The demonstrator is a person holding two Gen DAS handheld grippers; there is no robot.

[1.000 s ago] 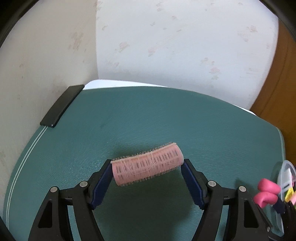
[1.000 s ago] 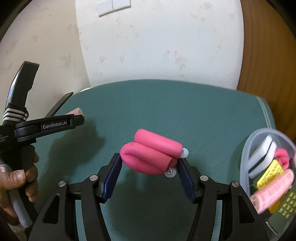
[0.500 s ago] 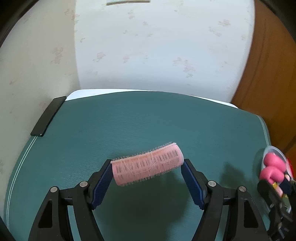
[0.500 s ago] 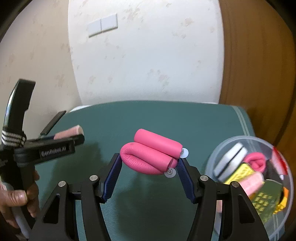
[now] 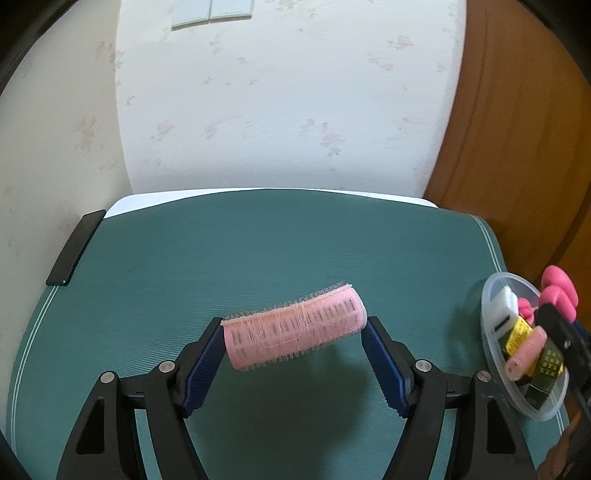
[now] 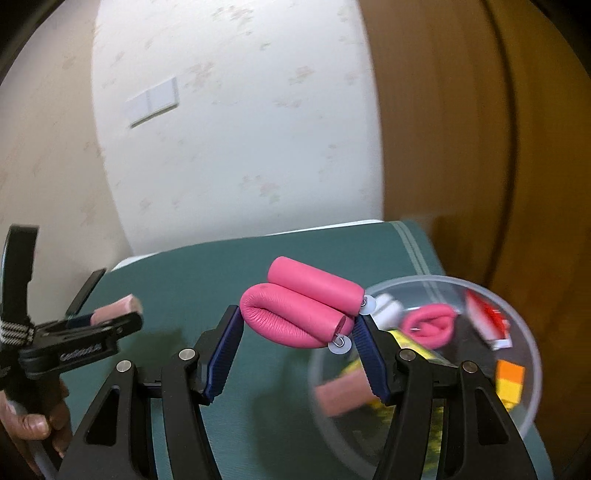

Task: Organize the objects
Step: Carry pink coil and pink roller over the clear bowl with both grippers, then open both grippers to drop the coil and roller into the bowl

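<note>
Pale pink, bristly mesh on the hair roller. Hot pink on the folded foam roller. Dark teal with fine ribbing and pale stripes near the edges on the mat. Clear plastic on the bowl, with yellow, orange, red, white and pink inside. Cream, faint floral print on the wallpaper.

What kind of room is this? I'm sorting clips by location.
Probably a home room, not a lab: floral wallpaper with a light switch, a wooden door, and a green mat holding a clear bowl of hair rollers.
</note>
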